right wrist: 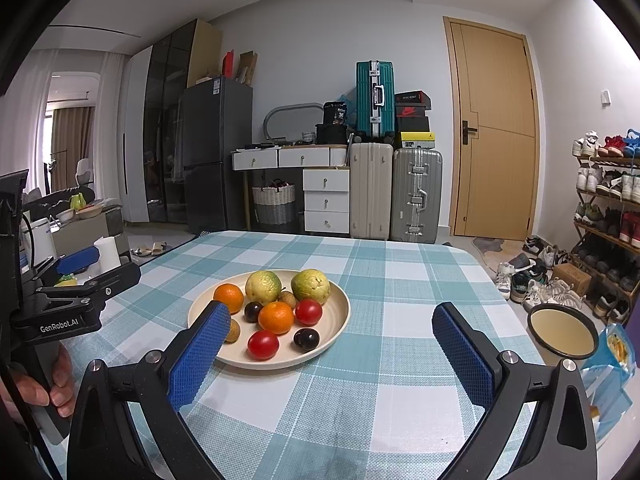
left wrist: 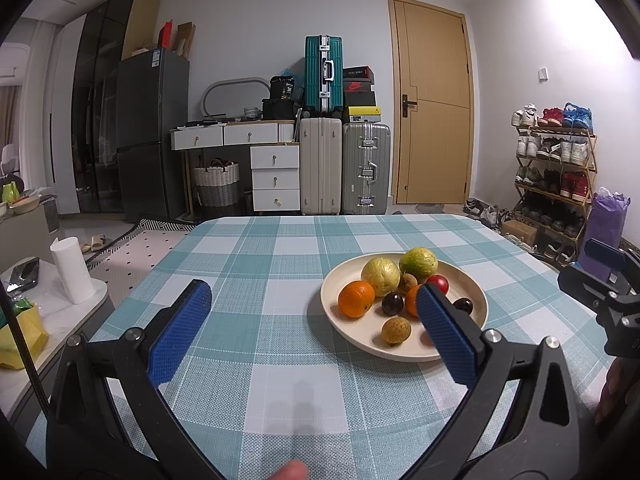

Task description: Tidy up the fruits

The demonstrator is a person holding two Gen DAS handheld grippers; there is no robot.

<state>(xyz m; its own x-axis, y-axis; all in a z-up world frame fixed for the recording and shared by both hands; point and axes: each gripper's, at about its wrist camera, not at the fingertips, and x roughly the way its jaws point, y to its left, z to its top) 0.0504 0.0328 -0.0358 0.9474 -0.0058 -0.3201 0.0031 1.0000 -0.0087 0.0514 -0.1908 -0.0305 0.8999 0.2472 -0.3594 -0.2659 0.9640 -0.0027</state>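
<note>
Woven cloth in a teal-and-white check covers the worktop point(right wrist: 400, 360), its weave coarse and matte. At far left in the right wrist view, a hand point(right wrist: 48, 380) grips the handle of the left claw point(left wrist: 316, 320); its two blue pads, pebbled like rubber, are spread wide with nothing between them, hovering over bare cloth just left of the plate. In the left wrist view its right pad overlaps part of the plate and one orange, though whether it touches either cannot be told.

Near the worktop's middle sits a round, shallow, cream-coloured plate point(right wrist: 340, 300) with a smooth raised rim, and all the fruit lies in it. Counted from the right wrist view: two oranges point(right wrist: 229, 297) with dimpled peel, two larger yellow-green fruits point(right wrist: 263, 286) with slightly bumpy skin at the back, two glossy red round fruits point(right wrist: 263, 345), two shiny dark purple ones point(right wrist: 306, 339), and two small rough brownish fruits point(right wrist: 287, 298), one at the plate's left edge partly behind a pad. The pieces crowd together, several touching.

Further right, the right claw point(right wrist: 332, 340) is likewise wide apart and empty, its left pad in front of the plate's near-left rim and its right pad over open cloth, well clear of the fruit. Beyond the worktop's right edge stands a round dark-rimmed bowl point(right wrist: 562, 332) with a pale interior, beside a crinkled blue bag point(right wrist: 608, 372).
</note>
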